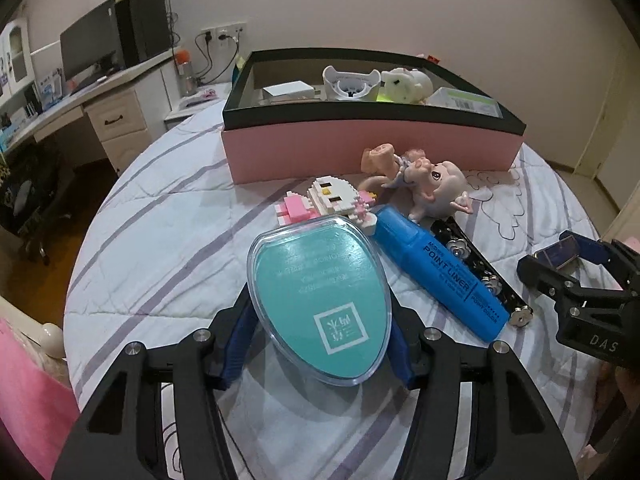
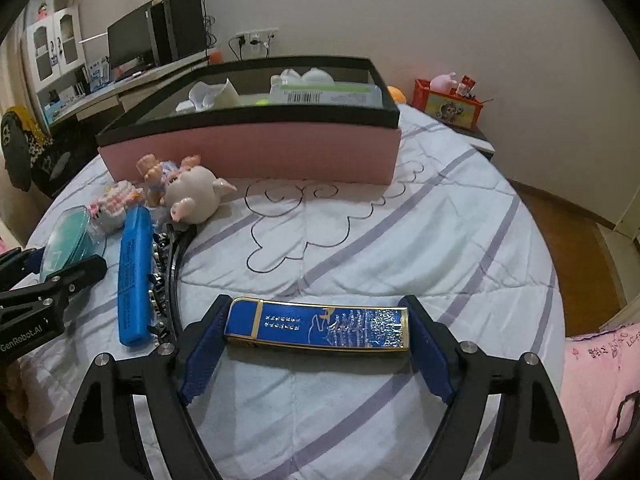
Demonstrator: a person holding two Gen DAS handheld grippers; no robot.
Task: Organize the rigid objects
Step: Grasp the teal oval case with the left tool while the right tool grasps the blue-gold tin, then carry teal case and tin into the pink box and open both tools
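Mid pick-up, both loads raised over the quilt. Left gripper clenched on the teal oval case; right gripper clenched endwise on the blue-and-gold lighter. Next, probably: carry far, release inside the pink box.

The box sits at upper centre on the bed. Below it lie the pig figurine and block toy; lower right, the marker.
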